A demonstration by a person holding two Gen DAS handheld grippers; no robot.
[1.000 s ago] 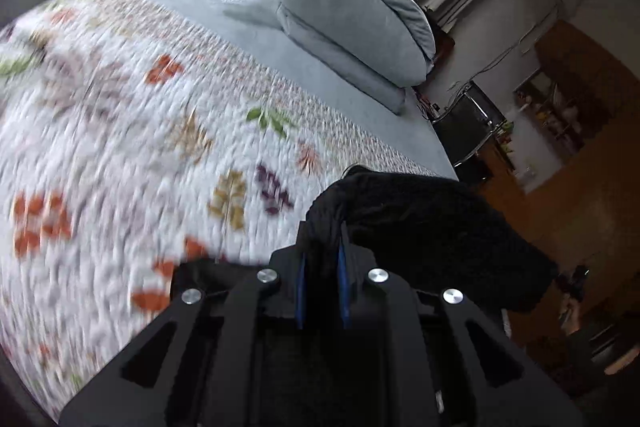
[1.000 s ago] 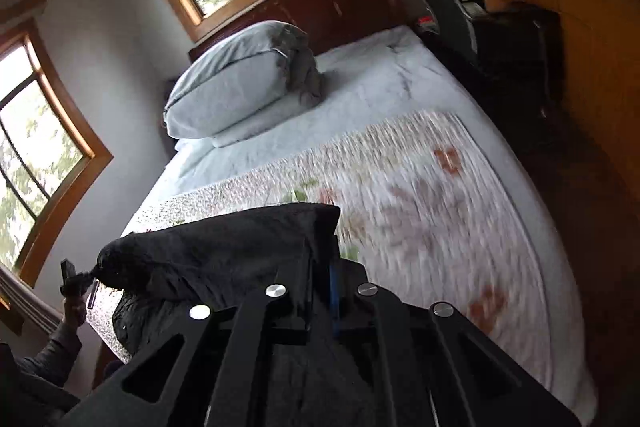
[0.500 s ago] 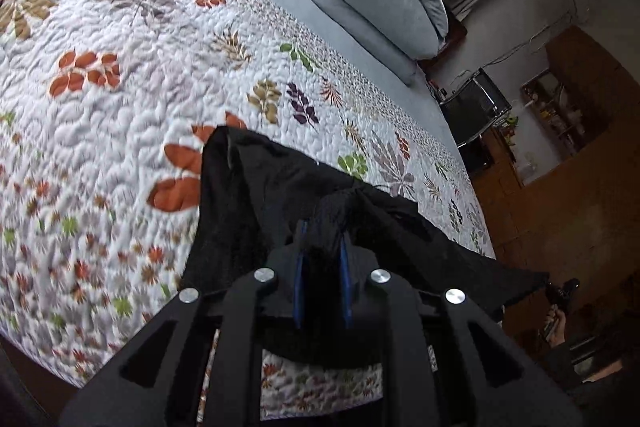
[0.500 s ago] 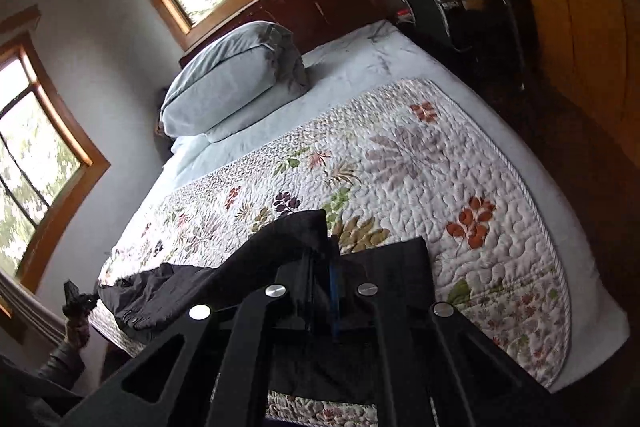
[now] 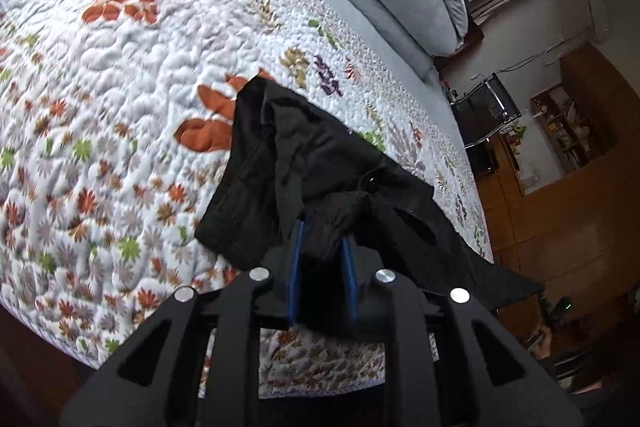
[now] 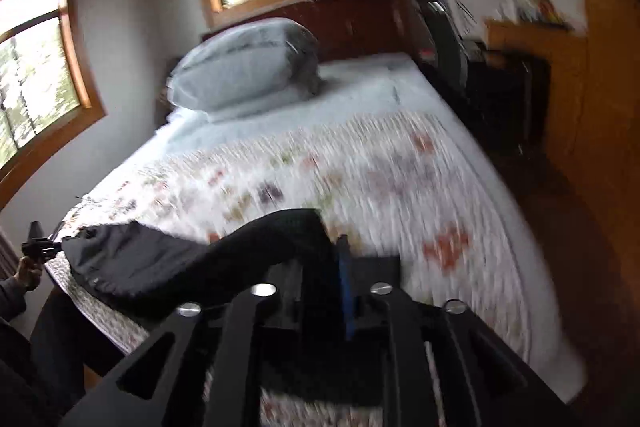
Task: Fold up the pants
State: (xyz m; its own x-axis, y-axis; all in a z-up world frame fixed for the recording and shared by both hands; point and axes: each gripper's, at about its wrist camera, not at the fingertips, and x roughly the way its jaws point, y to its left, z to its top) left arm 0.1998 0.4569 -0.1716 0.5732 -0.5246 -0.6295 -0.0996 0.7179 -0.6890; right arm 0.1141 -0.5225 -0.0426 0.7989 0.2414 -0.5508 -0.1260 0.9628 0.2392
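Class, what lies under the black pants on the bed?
The floral quilt shows all around the black pants, which lie directly on it. The part of the quilt beneath them is covered and cannot be seen.

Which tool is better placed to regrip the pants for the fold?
Left, probably: the left tool, opening, has pants bunched between its pads in a sharp view. The right tool is opening too, but its view is motion-blurred.
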